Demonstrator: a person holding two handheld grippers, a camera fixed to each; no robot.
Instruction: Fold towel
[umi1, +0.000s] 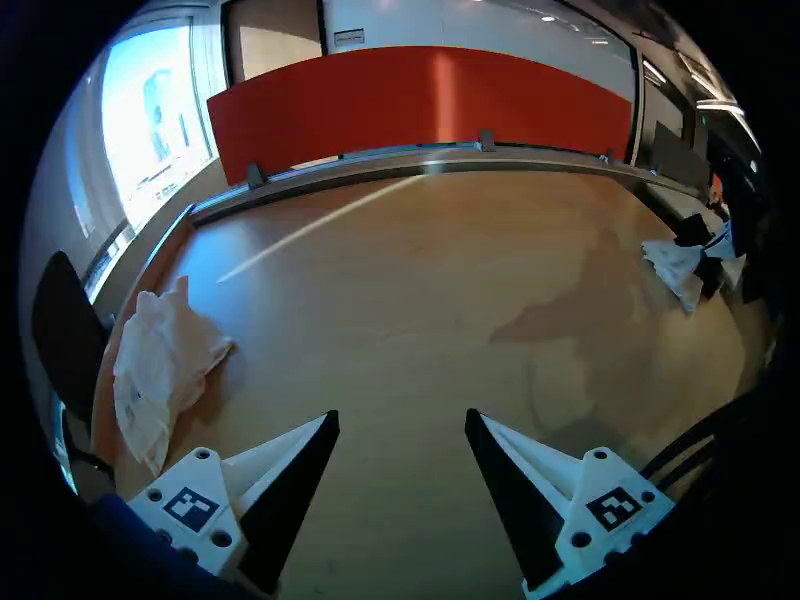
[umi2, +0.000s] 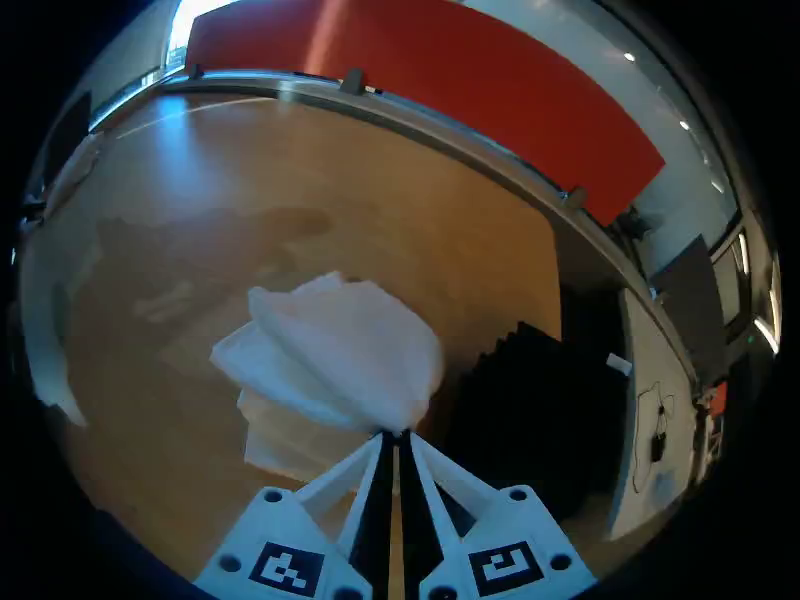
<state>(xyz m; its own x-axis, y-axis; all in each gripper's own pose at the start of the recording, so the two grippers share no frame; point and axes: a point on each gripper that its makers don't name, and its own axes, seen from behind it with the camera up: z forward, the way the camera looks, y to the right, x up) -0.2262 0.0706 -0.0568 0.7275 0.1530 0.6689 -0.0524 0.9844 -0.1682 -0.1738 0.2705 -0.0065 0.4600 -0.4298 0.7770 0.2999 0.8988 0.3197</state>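
The crumpled white cloth towel (umi2: 340, 350) bunches just beyond the right gripper (umi2: 397, 435), whose fingers are pressed together, pinching its near edge above the light wooden worktop (umi2: 200, 180). The left gripper (umi1: 401, 412) has its fingers spread wide, with a second crumpled white cloth (umi1: 160, 370) lying off to their left.

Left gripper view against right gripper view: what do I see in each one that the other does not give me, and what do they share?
Left gripper view: the left gripper with jaws wide apart over bare wood, a crumpled white cloth by the table's left edge, and a bright window. Right gripper view: the right gripper with jaws shut on a bunched white towel, seen close up. Both: the wooden table and the red partition behind it.
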